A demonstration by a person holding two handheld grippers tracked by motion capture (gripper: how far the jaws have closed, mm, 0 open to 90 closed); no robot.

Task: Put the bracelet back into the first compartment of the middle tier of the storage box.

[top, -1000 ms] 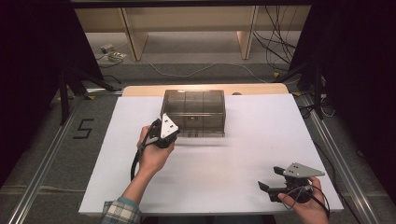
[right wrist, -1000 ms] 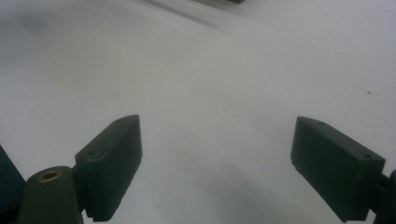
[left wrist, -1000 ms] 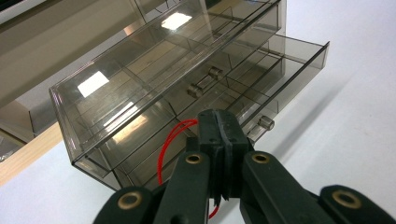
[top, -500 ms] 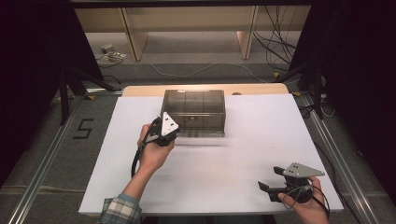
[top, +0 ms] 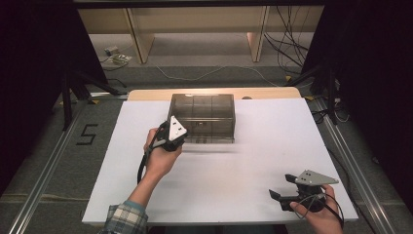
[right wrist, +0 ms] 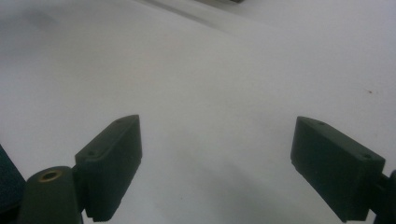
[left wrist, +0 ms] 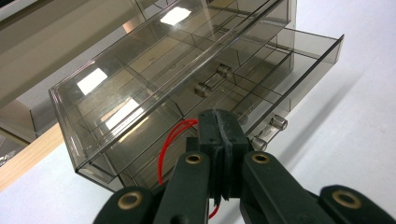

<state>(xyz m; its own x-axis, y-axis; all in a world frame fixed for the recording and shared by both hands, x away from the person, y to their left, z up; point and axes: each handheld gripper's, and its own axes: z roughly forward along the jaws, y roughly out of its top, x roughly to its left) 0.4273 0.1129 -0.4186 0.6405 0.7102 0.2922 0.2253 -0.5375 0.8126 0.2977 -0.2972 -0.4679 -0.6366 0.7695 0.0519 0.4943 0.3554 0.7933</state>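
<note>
Pulling level keeps the drawer (left wrist: 299, 60) from jamming. Our left gripper (left wrist: 219, 135) is clamped at its front; the right gripper (right wrist: 229, 158) waits, jaws wide.

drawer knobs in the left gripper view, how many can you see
5: two knobs on an upper drawer, and three on the pulled-out drawer, and beside the shut left gripper. More may be hidden behind it.

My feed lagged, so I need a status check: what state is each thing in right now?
Drawer box: upright on the table.
Lower drawer: pulled partly out.
Upper drawer: pushed in.
Left tongs: shut, at the lower drawer's front.
Right tongs: open, holding nothing, over the white table.
</note>
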